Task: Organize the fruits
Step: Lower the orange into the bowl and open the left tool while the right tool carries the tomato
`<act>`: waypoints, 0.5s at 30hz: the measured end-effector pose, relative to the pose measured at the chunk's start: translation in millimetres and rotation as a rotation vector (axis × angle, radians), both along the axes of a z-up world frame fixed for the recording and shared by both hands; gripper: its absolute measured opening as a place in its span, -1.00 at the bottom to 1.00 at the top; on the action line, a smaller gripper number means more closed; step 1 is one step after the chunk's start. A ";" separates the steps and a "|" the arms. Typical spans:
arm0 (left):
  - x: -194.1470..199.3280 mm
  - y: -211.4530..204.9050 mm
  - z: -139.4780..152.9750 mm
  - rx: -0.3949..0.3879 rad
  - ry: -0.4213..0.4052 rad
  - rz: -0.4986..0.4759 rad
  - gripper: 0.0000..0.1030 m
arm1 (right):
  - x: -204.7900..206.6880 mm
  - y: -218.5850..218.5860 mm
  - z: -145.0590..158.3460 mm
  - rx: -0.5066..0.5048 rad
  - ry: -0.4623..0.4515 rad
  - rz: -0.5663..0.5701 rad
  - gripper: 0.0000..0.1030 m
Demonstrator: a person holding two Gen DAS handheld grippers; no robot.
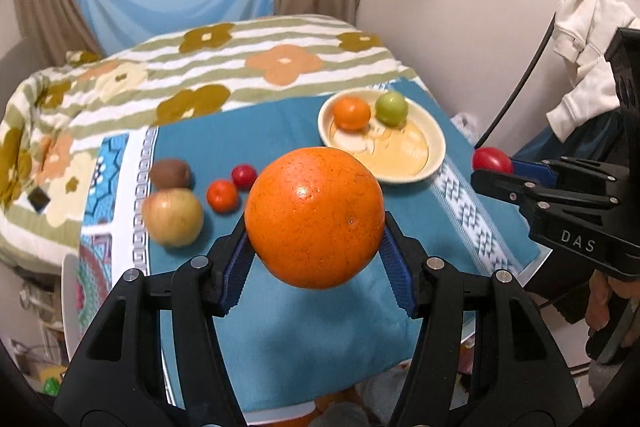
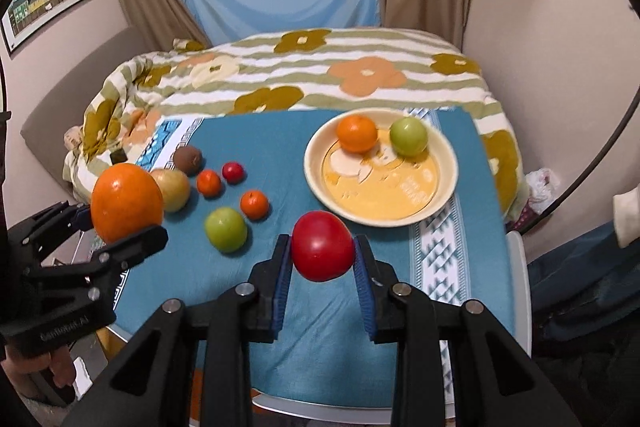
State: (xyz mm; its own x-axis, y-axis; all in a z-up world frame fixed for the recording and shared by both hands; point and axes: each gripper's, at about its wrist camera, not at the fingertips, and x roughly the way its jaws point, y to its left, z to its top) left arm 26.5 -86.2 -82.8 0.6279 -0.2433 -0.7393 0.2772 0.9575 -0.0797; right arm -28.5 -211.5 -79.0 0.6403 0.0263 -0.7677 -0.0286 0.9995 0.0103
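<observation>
1. Right wrist view: the plate (image 2: 442, 205) is the landmark. It lies ahead and slightly right of the right gripper (image 2: 322, 259), which is nearer to it than the left one.
2. The big orange (image 1: 314, 217) is clamped in the left gripper (image 1: 316, 247), lifted, well left of the plate.
3. The red fruit (image 2: 322, 245) is pinched between the right gripper's blue pads, just before the plate's near rim.
4. On the plate, a small orange (image 2: 357, 133) and a green fruit (image 2: 409, 136) sit at the far side; the near half looks free for both loads.
</observation>
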 end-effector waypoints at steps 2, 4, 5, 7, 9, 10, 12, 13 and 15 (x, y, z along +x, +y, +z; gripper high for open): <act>7.5 -6.8 5.0 -0.001 -0.009 -0.003 0.23 | 1.8 -7.7 5.5 -0.002 -0.008 -0.005 -0.46; 14.8 -13.4 8.0 -0.006 -0.012 -0.004 0.23 | 5.5 -14.8 9.7 -0.007 -0.015 -0.008 -0.46; 19.7 -16.5 9.3 -0.009 -0.013 -0.004 0.23 | 9.2 -19.9 11.1 -0.008 -0.017 -0.007 -0.46; 29.3 -25.3 10.6 -0.010 -0.009 -0.001 0.23 | 14.6 -28.2 12.2 -0.008 -0.014 -0.004 -0.46; 40.0 -34.2 11.4 -0.017 -0.006 0.000 0.23 | 22.3 -38.3 13.3 -0.009 -0.011 0.002 -0.46; 45.3 -38.2 10.3 -0.021 -0.002 -0.001 0.23 | 24.3 -43.9 13.8 -0.009 -0.010 0.005 -0.46; 58.6 -49.1 6.6 -0.026 0.012 -0.003 0.23 | 33.1 -55.3 13.9 -0.005 -0.007 0.010 -0.46; 65.1 -53.4 4.4 -0.026 0.019 -0.002 0.23 | 36.8 -60.2 13.6 -0.002 -0.005 0.014 -0.46; 77.7 -61.9 0.5 -0.022 0.030 0.000 0.23 | 47.1 -70.4 11.8 0.001 0.005 0.023 -0.46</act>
